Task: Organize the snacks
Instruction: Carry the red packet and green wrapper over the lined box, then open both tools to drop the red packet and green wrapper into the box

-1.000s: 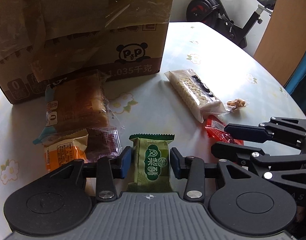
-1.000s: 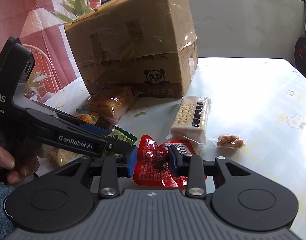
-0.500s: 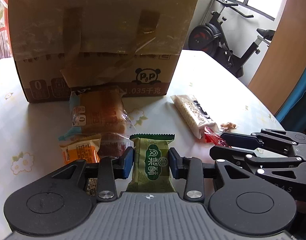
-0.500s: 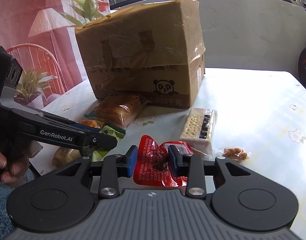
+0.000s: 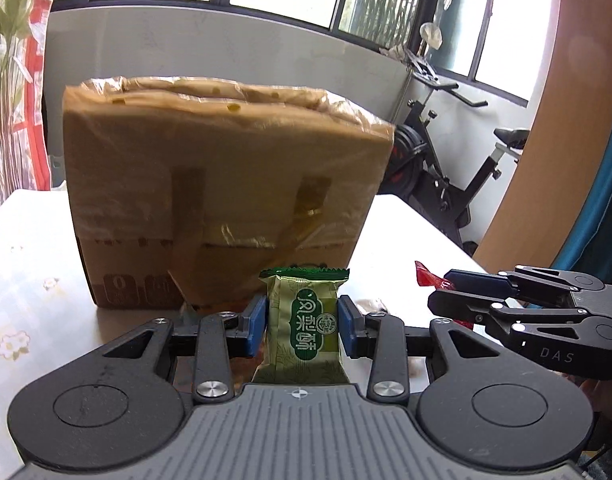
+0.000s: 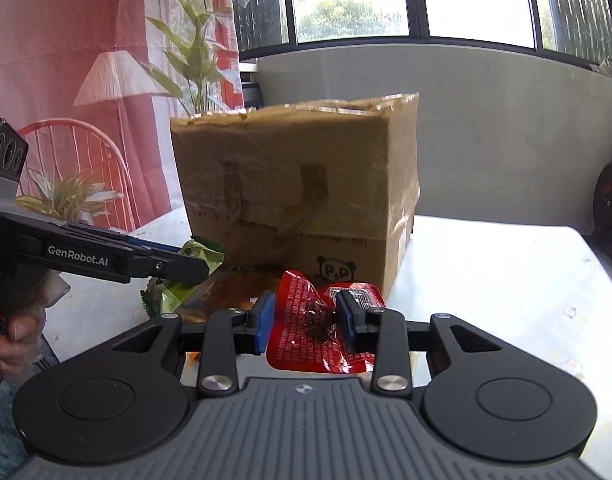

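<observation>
The taped cardboard box [image 5: 226, 196] stands on the worktop [image 5: 30, 264], its open top hidden from both views; the left gripper [image 5: 302, 324] is clamped on an upright green snack packet [image 5: 304, 326], lower end cut off; the right gripper [image 6: 306, 320] pinches a crumpled red snack packet [image 6: 302, 332], print unreadable.

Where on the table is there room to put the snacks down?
Bare table lies right of the cardboard box, toward the exercise bike. More bare tabletop shows left of the box. It is crowded directly in front of the box, where a wrapped snack lies.
</observation>
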### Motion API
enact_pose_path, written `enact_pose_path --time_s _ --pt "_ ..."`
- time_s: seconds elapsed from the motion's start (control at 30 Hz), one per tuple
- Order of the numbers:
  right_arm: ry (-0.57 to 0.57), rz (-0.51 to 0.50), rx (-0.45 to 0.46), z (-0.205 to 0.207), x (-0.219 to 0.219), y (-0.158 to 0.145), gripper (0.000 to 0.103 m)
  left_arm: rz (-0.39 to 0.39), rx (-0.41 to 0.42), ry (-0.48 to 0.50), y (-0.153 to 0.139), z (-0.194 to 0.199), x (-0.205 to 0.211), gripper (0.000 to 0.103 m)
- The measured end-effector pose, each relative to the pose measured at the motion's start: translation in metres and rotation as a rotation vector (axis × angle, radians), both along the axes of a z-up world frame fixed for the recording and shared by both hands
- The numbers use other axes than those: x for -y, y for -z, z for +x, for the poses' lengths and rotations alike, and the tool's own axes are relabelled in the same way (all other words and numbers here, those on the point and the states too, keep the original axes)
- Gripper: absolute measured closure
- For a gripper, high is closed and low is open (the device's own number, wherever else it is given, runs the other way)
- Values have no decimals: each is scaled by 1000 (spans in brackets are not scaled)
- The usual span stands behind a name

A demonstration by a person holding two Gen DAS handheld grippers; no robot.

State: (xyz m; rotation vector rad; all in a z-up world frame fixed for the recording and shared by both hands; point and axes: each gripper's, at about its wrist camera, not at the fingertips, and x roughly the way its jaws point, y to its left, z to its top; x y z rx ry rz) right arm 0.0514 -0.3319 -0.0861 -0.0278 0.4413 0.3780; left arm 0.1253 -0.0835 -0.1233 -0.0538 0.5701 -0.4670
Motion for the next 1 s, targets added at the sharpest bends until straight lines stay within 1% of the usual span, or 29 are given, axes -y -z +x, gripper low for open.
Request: enact_pose_path --time_s 0.07,0.2,0.3,0.37,0.43,0.5,0.6,0.7,0.77,0.9,0.93,0.97,1.0 --pt "-6 4 39 7 -1 -15 67 -4 34 -13 -15 6 -7 63" --pt "-33 -7 132 28 -10 -49 67 -20 120 -26 -55 27 -18 63" --pt "-65 -25 207 48 -21 -74 67 -7 186 -26 -84 45 -18 63" --pt "-80 -43 256 64 -29 -89 67 16 223 -33 -100 58 -16 63" --pt "-96 -46 284 81 -36 -100 67 41 240 -50 -110 74 -12 63" --pt "-114 -60 302 99 -44 -108 67 27 229 -82 -119 93 -13 63" --pt "-130 -79 294 129 -51 -110 67 0 208 -103 -122 116 -9 63" --pt "-133 -57 260 156 -53 -103 67 -13 168 -122 -112 132 -1 63" --pt "-101 -54 229 171 -54 -92 67 2 158 -126 -103 138 7 63" --pt "-39 -50 172 185 -48 -75 67 46 146 -130 -96 147 17 63" --pt "-22 -43 156 186 -46 -73 66 55 144 -131 -95 147 19 62" --pt "-11 -33 139 188 -43 -71 64 64 147 -132 -96 148 18 55" --pt "-3 -16 129 185 -39 -70 64 68 154 -136 -96 150 16 50"
